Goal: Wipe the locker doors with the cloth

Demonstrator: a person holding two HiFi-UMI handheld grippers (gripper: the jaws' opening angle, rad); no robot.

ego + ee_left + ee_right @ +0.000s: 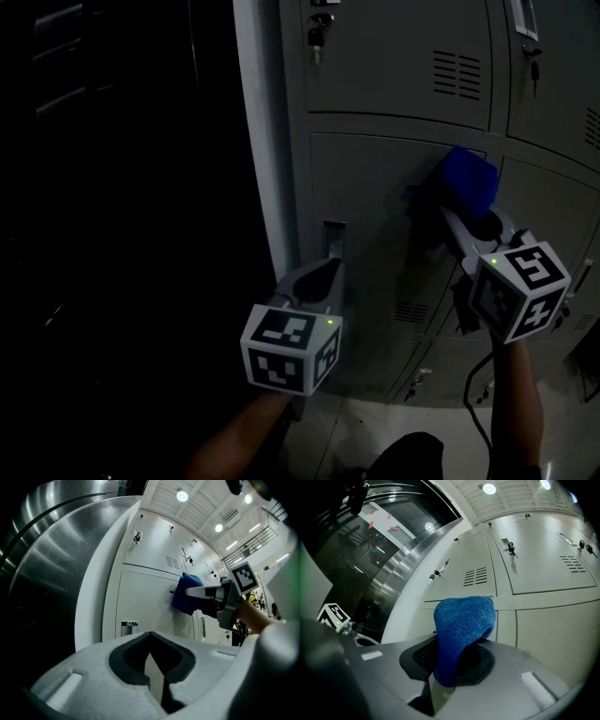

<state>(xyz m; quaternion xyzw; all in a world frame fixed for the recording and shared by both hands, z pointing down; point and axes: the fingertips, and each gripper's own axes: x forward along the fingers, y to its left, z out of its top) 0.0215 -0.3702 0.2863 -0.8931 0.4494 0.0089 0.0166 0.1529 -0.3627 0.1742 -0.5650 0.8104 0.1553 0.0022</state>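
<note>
A blue cloth is pressed against the upper right part of a grey locker door. My right gripper is shut on the cloth, which bulges out past its jaws. The left gripper view shows the cloth touching the door, with the right gripper behind it. My left gripper hovers low and left of the cloth, close to the door's small metal latch. Its jaws are together and hold nothing.
More locker doors sit above and to the right, with vent slots and keys hanging in locks. A curved, dark steel wall stands left of the lockers' white edge post. Lower doors reach down to the floor.
</note>
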